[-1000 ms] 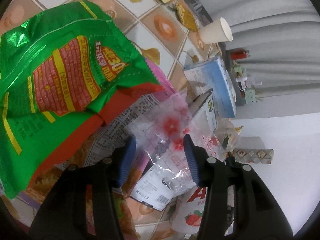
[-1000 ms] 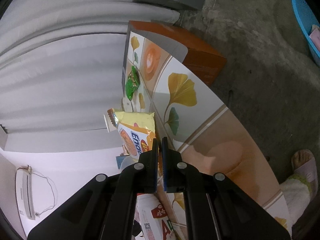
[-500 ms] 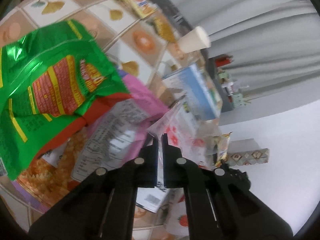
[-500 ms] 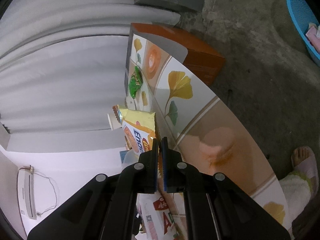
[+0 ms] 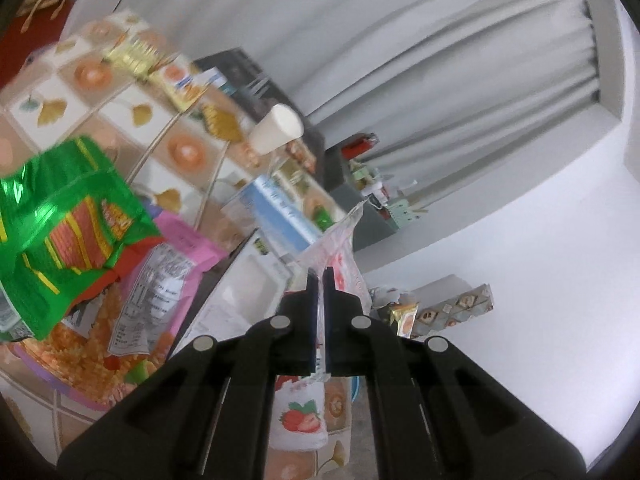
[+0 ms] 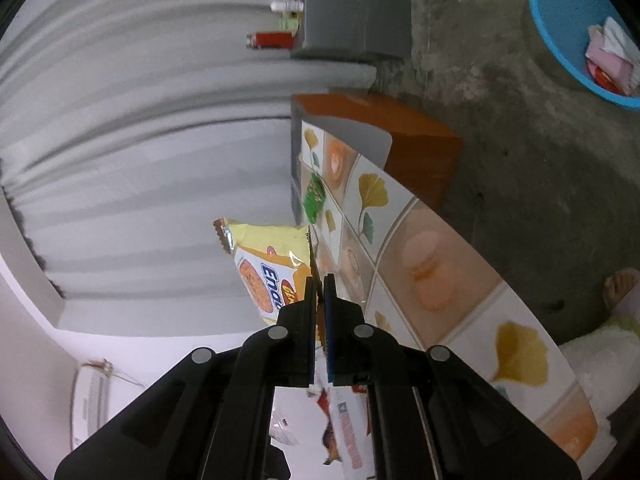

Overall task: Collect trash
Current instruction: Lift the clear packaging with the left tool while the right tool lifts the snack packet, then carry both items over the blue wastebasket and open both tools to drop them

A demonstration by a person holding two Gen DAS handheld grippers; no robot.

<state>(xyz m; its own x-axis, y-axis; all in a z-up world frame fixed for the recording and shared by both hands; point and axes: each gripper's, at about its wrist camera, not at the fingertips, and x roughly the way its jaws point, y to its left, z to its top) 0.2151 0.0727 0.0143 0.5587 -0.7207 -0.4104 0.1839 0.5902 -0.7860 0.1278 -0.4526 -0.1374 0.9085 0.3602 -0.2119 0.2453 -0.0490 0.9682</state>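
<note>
My left gripper (image 5: 319,276) is shut on a clear plastic wrapper with red flowers (image 5: 345,240), held up above the cluttered table. Below it lie a green snack bag (image 5: 64,236), a pink packet (image 5: 176,260), a white carton (image 5: 240,300) and a strawberry packet (image 5: 298,420). My right gripper (image 6: 319,282) is shut on a yellow biscuit packet (image 6: 264,256), lifted off the tiled table (image 6: 424,264). A small green wrapper (image 6: 314,196) lies near the table's far end. A blue basin (image 6: 560,32) with some trash in it stands on the floor.
A paper cup (image 5: 276,130), a blue box (image 5: 276,216) and more yellow wrappers (image 5: 176,80) sit further along the table. Grey curtains (image 5: 400,60) hang behind. A person's foot in a slipper (image 6: 620,288) rests on the concrete floor beside the table. A grey stand (image 6: 356,8) holds small items.
The left gripper closed on the clear flowered wrapper and lifted it off the pile, tilting upward. The right gripper carried the yellow biscuit packet sideways along the table.
</note>
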